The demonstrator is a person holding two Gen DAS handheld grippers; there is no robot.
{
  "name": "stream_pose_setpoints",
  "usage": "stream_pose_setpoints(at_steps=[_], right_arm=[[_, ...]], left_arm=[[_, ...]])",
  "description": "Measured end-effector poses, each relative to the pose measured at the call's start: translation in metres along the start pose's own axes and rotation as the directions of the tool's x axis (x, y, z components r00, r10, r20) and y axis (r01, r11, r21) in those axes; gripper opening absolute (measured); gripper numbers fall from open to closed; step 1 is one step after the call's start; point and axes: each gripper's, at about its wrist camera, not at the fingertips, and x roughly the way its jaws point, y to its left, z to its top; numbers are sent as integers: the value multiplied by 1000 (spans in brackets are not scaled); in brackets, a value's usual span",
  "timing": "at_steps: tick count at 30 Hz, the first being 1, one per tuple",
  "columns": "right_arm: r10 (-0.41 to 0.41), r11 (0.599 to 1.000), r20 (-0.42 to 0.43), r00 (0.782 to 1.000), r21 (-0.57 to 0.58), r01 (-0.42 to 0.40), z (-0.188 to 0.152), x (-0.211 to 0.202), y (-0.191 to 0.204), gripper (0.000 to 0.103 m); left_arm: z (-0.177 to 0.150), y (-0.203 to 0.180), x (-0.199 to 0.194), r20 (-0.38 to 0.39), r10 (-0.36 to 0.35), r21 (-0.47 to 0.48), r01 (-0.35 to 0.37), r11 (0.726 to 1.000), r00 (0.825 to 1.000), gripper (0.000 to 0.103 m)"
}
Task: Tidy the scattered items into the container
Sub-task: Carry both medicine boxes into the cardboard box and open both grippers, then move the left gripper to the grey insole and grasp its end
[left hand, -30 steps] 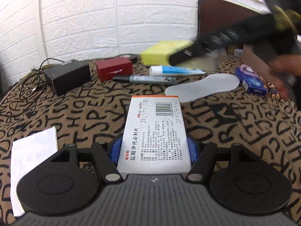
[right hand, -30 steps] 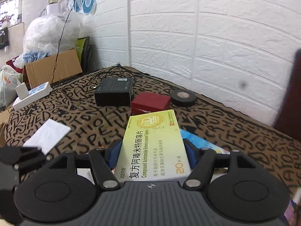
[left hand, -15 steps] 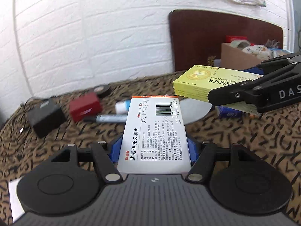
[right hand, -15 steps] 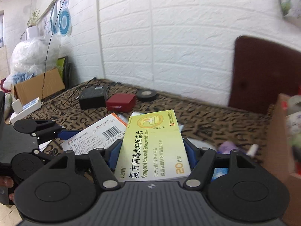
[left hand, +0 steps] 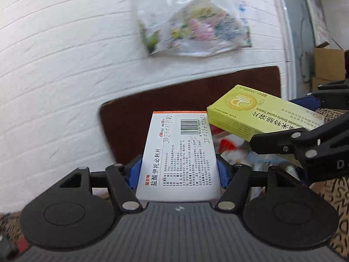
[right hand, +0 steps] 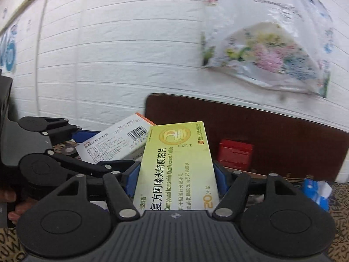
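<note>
My left gripper [left hand: 177,170] is shut on a white medicine box [left hand: 177,152] with an orange end and a barcode. My right gripper [right hand: 175,174] is shut on a yellow medicine box [right hand: 177,163]. Both boxes are held up in the air side by side, pointing toward the brown headboard. In the left wrist view the yellow box [left hand: 257,113] and the right gripper sit just right of the white box. In the right wrist view the white box [right hand: 115,139] lies left of the yellow one. Blurred items of the container [left hand: 235,148] show below the boxes.
A white brick wall [left hand: 65,76] and a dark brown headboard [right hand: 283,135] stand ahead. A flowered plastic bag [right hand: 266,50] hangs on the wall. A red box [right hand: 235,155] and a blue-white packet [right hand: 316,190] lie low at the right. Patterned cloth [right hand: 340,207] covers the surface.
Both grippers have lifted and swung right with their boxes, from over the patterned cloth toward the headboard. The scattered items on the cloth have dropped out of view.
</note>
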Motion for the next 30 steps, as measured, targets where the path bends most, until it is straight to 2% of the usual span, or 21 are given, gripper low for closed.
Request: stream_pose_setpoints(at_steps=[3, 5, 9, 11, 12, 14, 19, 22, 25, 30], right_arm=[[-63, 995, -36, 997, 71, 65, -12, 15, -43, 66], [-85, 989, -68, 994, 113, 92, -25, 29, -63, 66], [-96, 982, -142, 985, 146, 116, -47, 53, -81, 66], [-94, 981, -161, 983, 155, 119, -57, 57, -80, 64], [-94, 980, -161, 983, 160, 120, -61, 57, -79, 64], [-87, 977, -145, 986, 183, 113, -64, 55, -79, 67], [-62, 978, -91, 994, 194, 78, -61, 33, -65, 77], [-30, 980, -44, 999, 197, 38, -57, 17, -46, 95], [12, 986, -20, 1000, 164, -9, -55, 5, -19, 97], [123, 980, 41, 992, 150, -128, -60, -13, 35, 100]], left_arm=[[3, -20, 30, -33, -54, 9, 55, 998, 998, 67], [1, -32, 47, -65, -64, 25, 66, 998, 996, 67], [-12, -40, 63, -111, -77, 45, 82, 996, 991, 68], [-19, -40, 64, -128, -75, 66, 84, 994, 989, 75], [-22, -40, 64, -133, -67, 80, 78, 994, 989, 83], [-26, -39, 57, -123, -67, 103, 80, 991, 990, 89], [-24, -26, 26, -71, -68, 100, 75, 992, 995, 101], [-28, -12, -1, -30, -45, 96, 48, 994, 999, 103], [-38, 9, -20, -13, -17, 68, 18, 998, 1000, 103], [-79, 52, -59, -49, 80, -2, -80, 997, 996, 103]])
